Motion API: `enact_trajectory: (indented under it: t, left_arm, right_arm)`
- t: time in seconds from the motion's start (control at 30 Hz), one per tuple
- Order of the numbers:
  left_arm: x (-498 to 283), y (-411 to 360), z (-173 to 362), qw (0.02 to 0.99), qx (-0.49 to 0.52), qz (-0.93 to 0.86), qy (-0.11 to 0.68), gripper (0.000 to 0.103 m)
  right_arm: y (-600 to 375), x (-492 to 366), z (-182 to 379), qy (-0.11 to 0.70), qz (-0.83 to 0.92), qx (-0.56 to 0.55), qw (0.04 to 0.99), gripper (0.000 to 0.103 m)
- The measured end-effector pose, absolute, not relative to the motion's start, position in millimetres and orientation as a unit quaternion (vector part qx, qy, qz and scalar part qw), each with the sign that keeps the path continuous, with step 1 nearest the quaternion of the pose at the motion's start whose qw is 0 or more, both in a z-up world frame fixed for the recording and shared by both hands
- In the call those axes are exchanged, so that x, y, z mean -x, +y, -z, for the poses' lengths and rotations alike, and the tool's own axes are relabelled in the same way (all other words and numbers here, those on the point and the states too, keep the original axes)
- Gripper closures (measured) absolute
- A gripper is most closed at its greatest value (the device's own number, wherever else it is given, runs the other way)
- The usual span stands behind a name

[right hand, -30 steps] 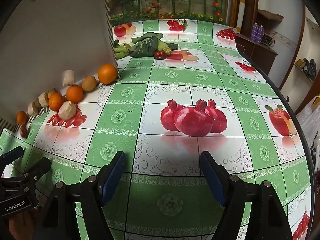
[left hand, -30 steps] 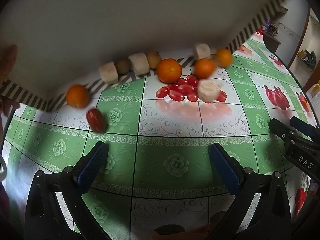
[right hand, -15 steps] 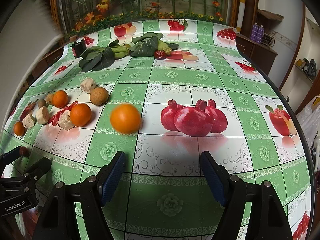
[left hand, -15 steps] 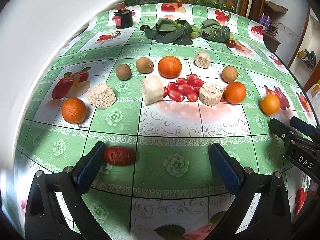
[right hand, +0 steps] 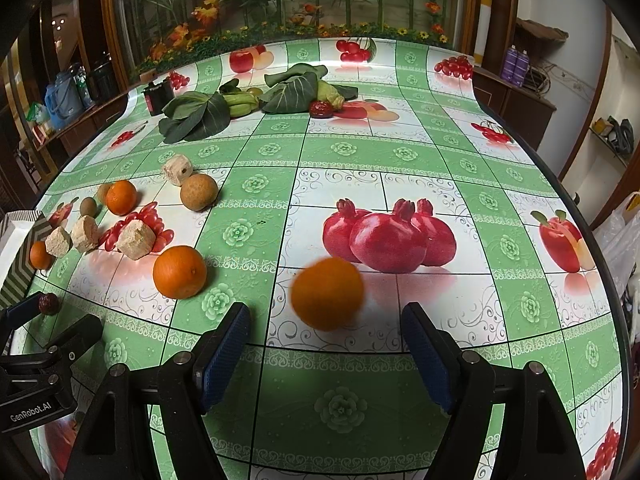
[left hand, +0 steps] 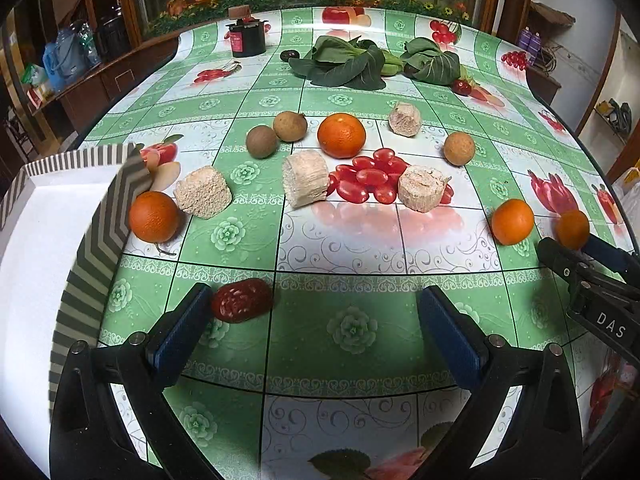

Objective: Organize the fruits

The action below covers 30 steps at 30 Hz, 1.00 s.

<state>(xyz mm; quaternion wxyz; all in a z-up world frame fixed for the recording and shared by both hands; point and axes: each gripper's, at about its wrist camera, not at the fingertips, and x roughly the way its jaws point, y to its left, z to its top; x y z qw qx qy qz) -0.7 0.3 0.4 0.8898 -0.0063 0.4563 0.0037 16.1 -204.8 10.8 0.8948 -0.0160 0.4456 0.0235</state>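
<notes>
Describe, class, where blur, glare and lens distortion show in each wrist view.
Right wrist view: the orange between the open fingers is motion-blurred, while the other orange is sharp. Left wrist view: glare on the glossy tablecloth below the cherry tomatoes. Both views: fisheye bends the grid lines.

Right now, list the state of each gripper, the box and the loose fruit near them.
Left hand-held gripper: open, empty.
Right hand-held gripper: open, empty.
Blurred round orange: loose, ahead of the right jaws.
Wrinkled red date: loose, beside the left finger.
Grey chevron-striped white box: open, tilted, nothing visible inside.
</notes>
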Motion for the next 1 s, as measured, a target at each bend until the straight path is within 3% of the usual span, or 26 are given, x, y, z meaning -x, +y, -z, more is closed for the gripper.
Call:
enact_trajectory:
  t: [0.2,0.33,0.7,0.77,0.83,1.0]
  left_arm:
    - [1,0,0,0.890,0.006,-0.003,0.456,0.000]
    - [1,1,0,0.890,0.006,-0.003,0.456,0.000]
    - [1,1,0,0.890,0.006,-0.003,0.457,0.000]
    - [0,1,-1,0.887,0.004,0.001,0.461,0.000]
    - [0,0,-2,0.885,0.003,0.004,0.466,0.002]
    - [15,3,-19,0.898,0.009,0.013,0.439,0.006]
  right_arm:
    - [-204,-16,-11,0.446,-0.023,0.016,0.895,0.025]
    - [-202,-18,-11,0.450,-0.031,0.017,0.892,0.016]
    - [-200,-18,-10,0.450,-0.034,0.016,0.892,0.016]
    - [-200,-16,-10,0.448,-0.034,0.018,0.893,0.020]
    - [-199,-10,-13,0.444,-0.045,0.027,0.895,0.038]
    - [-192,5,-25,0.434,-0.073,0.030,0.898,0.039]
